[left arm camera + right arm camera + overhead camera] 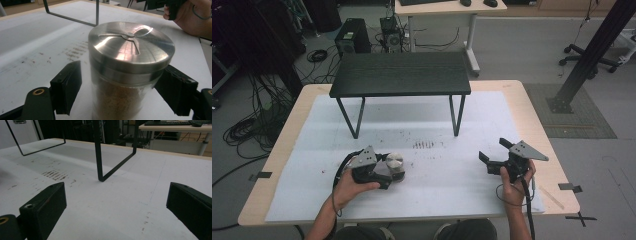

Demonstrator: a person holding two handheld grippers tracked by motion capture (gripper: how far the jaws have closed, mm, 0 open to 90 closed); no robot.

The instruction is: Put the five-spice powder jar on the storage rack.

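Note:
A glass shaker jar [395, 163] with a round metal lid [130, 45] and light brown powder inside stands upright on the white mat [437, 120], at the near left. My left gripper [392, 172] has its two jaws on either side of the jar, just below the lid. In the left gripper view [120, 92] the right jaw is at the glass, while a narrow gap separates the left jaw from it. My right gripper [493, 150] rests at the near right, jaws wide open over bare mat [117, 205], with nothing between them.
A low black table [402, 75] on thin metal legs [98, 152] stands across the back of the mat. Brown smudges [424, 145] mark the mat's middle. A desk, computers and cables are on the floor beyond the wooden tabletop [532, 115].

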